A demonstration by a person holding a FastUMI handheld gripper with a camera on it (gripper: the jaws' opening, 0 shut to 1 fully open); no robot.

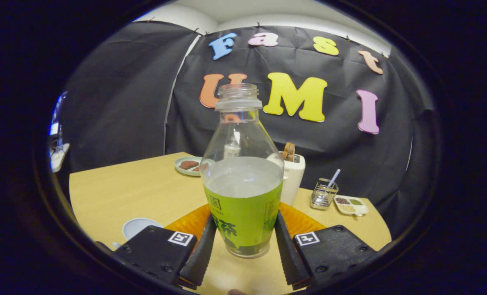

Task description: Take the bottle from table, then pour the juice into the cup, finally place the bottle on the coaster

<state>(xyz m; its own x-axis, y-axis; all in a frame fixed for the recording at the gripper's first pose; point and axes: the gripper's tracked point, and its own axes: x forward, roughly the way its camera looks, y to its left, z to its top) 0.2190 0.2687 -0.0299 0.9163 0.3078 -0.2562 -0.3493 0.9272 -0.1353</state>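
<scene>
toaster (pixel 293 176), snack plate (pixel 187 166), wire basket (pixel 323 194)

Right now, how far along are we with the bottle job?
The open bottle stands between the gripper's jaws, which sit against its sides, so it seems gripped. It is upright, part full, just ahead of the orange coaster. Whether it is lifted, I cannot tell. Pouring into the cup and setting it on the coaster appear left.

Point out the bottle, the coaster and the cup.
bottle (pixel 243 213): gripper view, green label.
coaster (pixel 304 223): gripper view, orange rim right of bottle.
cup (pixel 139 226): gripper view, pale rim beside left finger.
</scene>
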